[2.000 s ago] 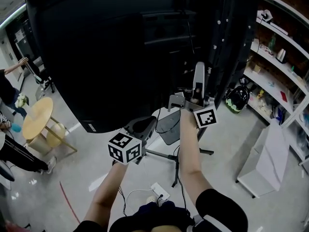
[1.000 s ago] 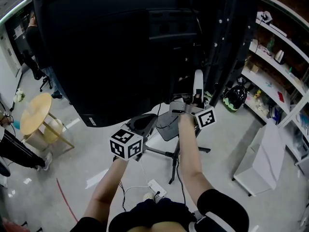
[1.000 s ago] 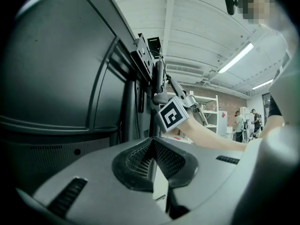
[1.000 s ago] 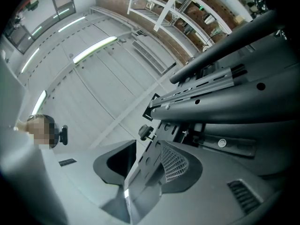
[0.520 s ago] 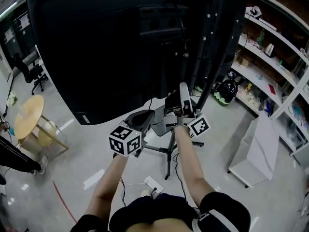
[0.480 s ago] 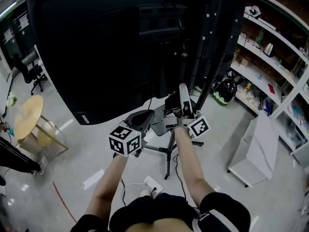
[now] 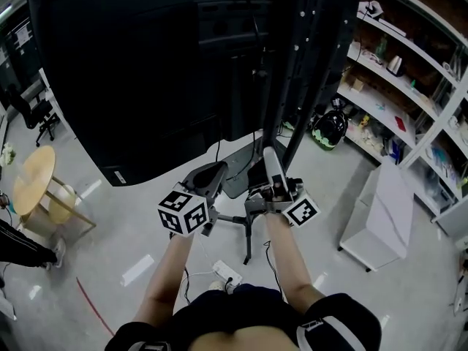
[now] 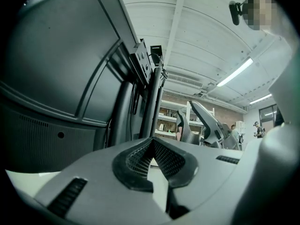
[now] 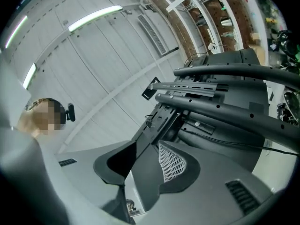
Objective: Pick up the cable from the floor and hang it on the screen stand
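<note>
I have both grippers raised close in front of the screen stand (image 7: 292,72), under the lower edge of the big dark screen (image 7: 131,79) it carries. The left gripper (image 7: 212,174) sits just left of the stand's posts. Its fingers (image 8: 166,159) are pressed together at the tips with nothing between them. The right gripper (image 7: 269,156) points up along the posts with its fingers (image 9: 174,162) slightly spread. I see only the stand's bracket beyond that gap, nothing in it.

Neither gripper carries the cable. A thin black lead (image 9: 225,140) runs along the stand's bars just past my right fingertips. More thin leads (image 7: 184,287) lie on the floor below the stand, by a white power strip (image 7: 227,273). I can't settle which of these is the cable. The scene fits it already draped on the stand, or lying down there among the others.

My worry is how tight both grippers are against the stand. A careless swing could knock the bracket or rock the screen. The spread right fingers could hook the black lead and drag it loose. A lead this thin may slip from the pads, or slide off a smooth bar if hung with little overhang. Near the stand's foot the leads crowd together, so tugging the wrong one would pull the power strip.
</note>
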